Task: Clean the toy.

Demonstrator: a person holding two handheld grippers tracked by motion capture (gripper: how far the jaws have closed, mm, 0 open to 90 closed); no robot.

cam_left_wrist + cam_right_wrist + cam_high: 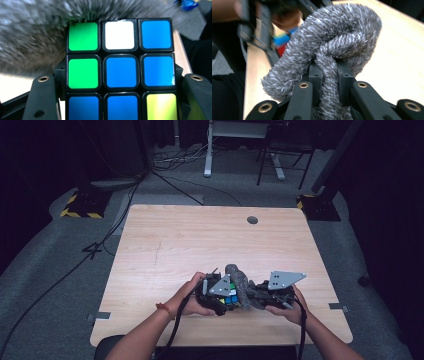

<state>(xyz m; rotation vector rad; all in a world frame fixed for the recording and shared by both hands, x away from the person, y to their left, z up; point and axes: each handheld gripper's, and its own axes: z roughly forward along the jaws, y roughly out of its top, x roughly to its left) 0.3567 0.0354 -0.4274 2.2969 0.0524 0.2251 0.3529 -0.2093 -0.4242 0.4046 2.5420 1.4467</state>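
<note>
fuzzy grey cloth [239, 282] against cube [229, 299]

one wooden table [165, 250], two hands on it: the left hand [192, 296] and the right hand [289, 307]. two grippers, the left gripper [220, 295] and the right gripper [265, 295]. one puzzle cube [120, 67] and one fuzzy grey cloth [332, 47]. on the cube face seen up close: five blue squares, two green, one white, one yellow-green. one bracelet [164, 309].

no readable text, label, brand or number on anything in view
</note>
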